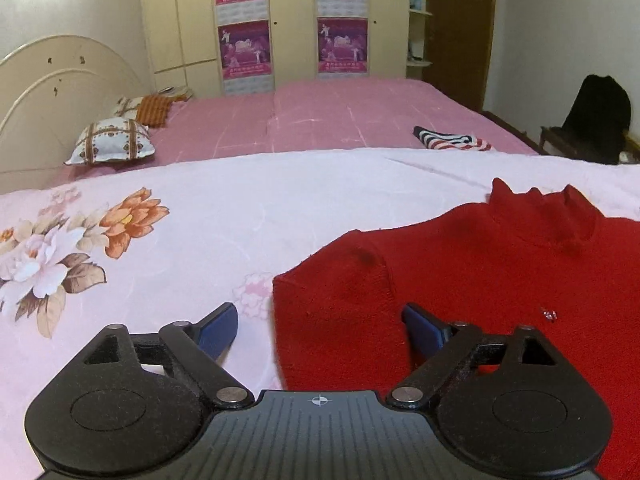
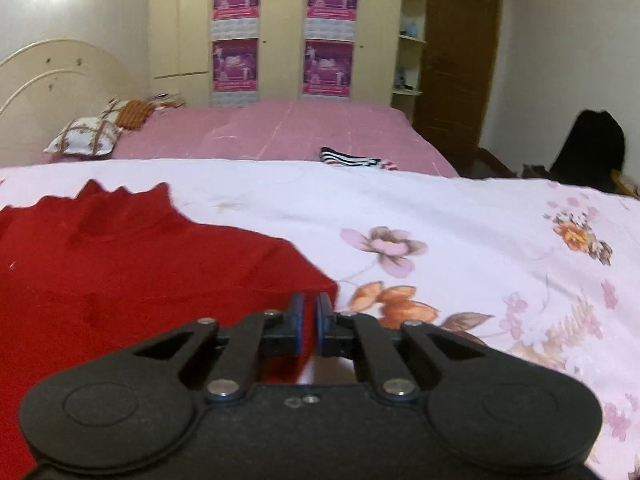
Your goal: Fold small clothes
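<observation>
1. Here, a red sweater (image 1: 460, 280) lies spread flat on the floral sheet (image 1: 200, 220) covering the near bed, collar toward the far edge, both shoulders squared out. No fold across the body shows yet.
2. Left gripper (image 1: 320, 326): jaws wide apart, empty, straddling the sweater's left side edge below the shoulder; one finger over bare sheet, the other over red knit. Nothing pinched.
3. Right gripper (image 2: 310, 326): jaws drawn nearly together at the sweater's right side edge near the shoulder corner. Red cloth shows in the narrow gap, but whether the pads truly bite it, cannot tell.
4. A striped garment (image 1: 452, 140) sits bundled near the far right edge of the pink bed (image 1: 320, 120) behind.
5. Judgement: early stage. Grasp being set; all folds on this piece remain, perhaps the striped one too.
</observation>
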`<state>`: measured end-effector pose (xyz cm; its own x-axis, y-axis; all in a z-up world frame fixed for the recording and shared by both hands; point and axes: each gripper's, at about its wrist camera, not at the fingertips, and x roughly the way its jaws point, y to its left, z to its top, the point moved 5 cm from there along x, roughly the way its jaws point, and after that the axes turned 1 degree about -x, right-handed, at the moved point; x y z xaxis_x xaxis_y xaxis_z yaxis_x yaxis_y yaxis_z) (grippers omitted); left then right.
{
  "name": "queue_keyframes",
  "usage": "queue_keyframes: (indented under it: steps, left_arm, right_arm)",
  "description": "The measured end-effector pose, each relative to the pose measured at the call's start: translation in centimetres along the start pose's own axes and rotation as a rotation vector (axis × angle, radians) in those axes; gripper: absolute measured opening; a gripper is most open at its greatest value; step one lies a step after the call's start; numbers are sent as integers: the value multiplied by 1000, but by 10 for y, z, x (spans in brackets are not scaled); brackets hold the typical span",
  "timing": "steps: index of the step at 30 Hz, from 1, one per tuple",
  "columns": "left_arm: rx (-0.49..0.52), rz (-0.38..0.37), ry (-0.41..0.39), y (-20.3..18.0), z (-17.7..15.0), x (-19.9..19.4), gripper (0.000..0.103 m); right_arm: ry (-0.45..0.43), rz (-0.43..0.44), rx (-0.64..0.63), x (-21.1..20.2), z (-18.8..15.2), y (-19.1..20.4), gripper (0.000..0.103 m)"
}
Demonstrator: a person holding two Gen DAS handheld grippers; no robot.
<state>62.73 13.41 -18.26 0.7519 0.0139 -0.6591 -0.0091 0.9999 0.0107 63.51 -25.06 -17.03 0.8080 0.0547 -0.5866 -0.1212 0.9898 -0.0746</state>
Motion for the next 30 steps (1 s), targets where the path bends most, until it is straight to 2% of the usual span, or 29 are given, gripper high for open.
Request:
queue_keyframes:
  steps: [1, 3, 5, 8, 10, 12, 14, 15, 16, 18, 20, 23, 26, 27, 28, 30]
  left_arm:
    - [-6, -1, -5, 1, 0, -3, 89]
    - [-17, 2, -44, 4, 1, -18, 89]
    - [-51, -32, -79, 10, -4, -38, 89]
    - [-69, -79, -85, 12, -18, -61, 89]
    - [-46, -93, -73, 7, -27, -71, 89]
    - [-11, -45, -85, 3, -37, -79, 89]
    - [-13, -54, -8, 1, -52, -73, 89]
    - [18, -39, 12, -1, -59, -70, 89]
    - [24, -35, -9, 0, -61, -74, 89]
    - [-20, -21, 2, 0, -56, -84, 89]
    - [-19, -69, -57, -14, -48, -98, 89]
    - [73, -81, -48, -54, -46, -95, 89]
    - [128, -164, -35, -88, -53, -87, 90]
    - [150, -168, -22, -96, -57, -84, 90]
    - [156, -154, -22, -99, -61, -81, 90]
    - [79, -176, -2, -86, -60, -81, 92]
  right_arm:
    - [5, -4, 3, -1, -1, -1, 17]
    - [4, -5, 20, -10, 0, -3, 17]
    - [-48, 13, 47, -33, 0, -7, 22]
    - [-55, 51, 48, -62, -11, -6, 24]
    - [-76, 86, 36, -78, -13, 4, 24]
    - [-58, 124, -15, -83, -18, 19, 20]
    - [-56, 134, -91, -88, -29, 35, 20]
    - [-36, 140, -115, -87, -36, 41, 20]
    - [-20, 132, -146, -85, -43, 45, 20]
    - [-35, 93, -203, -86, -49, 53, 22]
    - [-66, 91, -204, -97, -44, 64, 23]
    - [-83, 182, -169, -105, -31, 104, 24]
    - [-65, 275, -163, -98, -27, 147, 26]
    - [-54, 295, -162, -93, -27, 156, 25]
    - [-36, 296, -166, -88, -29, 161, 25]
    - [-3, 259, -179, -80, -35, 158, 23]
